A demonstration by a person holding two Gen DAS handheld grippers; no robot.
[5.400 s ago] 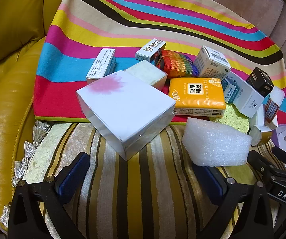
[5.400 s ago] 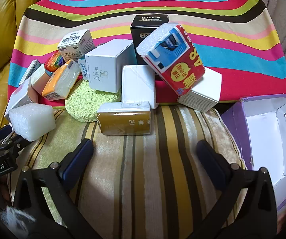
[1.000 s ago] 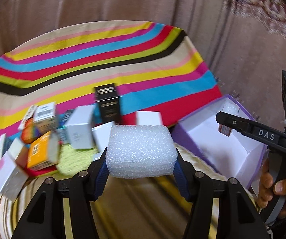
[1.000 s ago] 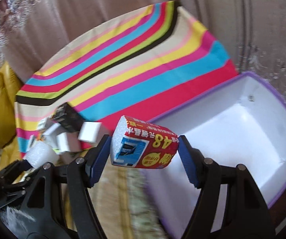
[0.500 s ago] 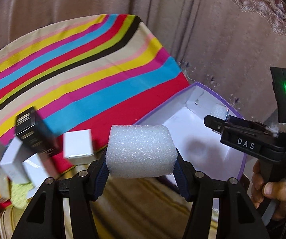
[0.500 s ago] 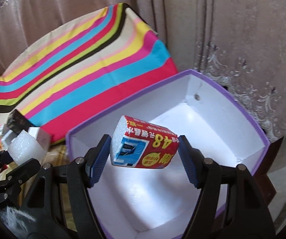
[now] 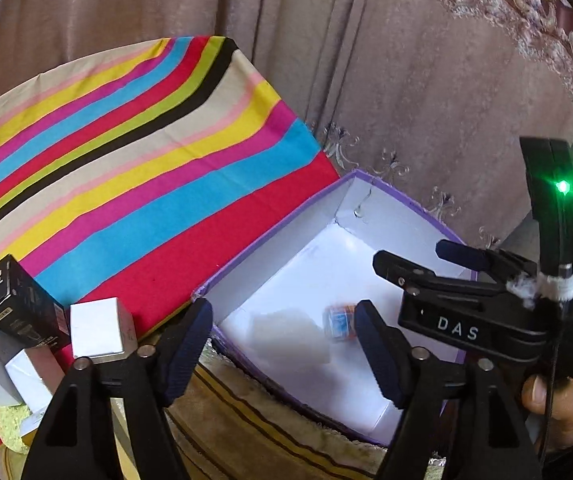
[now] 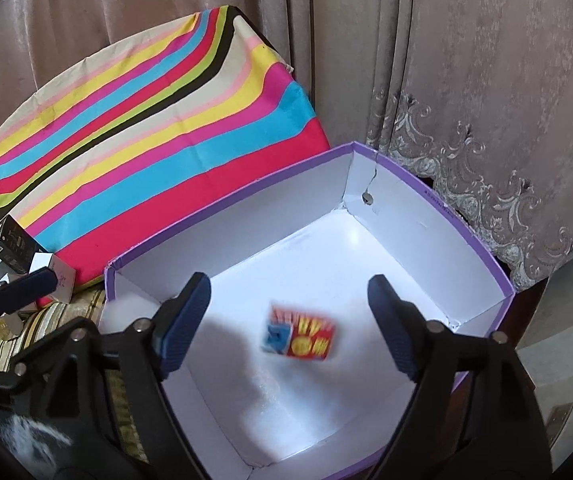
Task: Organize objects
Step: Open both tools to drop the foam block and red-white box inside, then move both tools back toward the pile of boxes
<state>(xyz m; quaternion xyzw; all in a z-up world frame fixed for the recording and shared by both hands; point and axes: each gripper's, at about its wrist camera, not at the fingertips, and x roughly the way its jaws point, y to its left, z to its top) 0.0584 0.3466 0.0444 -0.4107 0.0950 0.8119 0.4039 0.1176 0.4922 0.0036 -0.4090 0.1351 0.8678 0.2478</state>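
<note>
Inside the purple-rimmed white cardboard box we see our blurred red-and-blue printed packet and white foam block, both released. Left gripper and right gripper, whose jaws have just been opening, stand wide and empty; the right one reads "DAS".

The purple box is smooth white cardboard inside; the striped cover is matt woven cloth, the curtain faintly shiny with raised embroidery.
</note>
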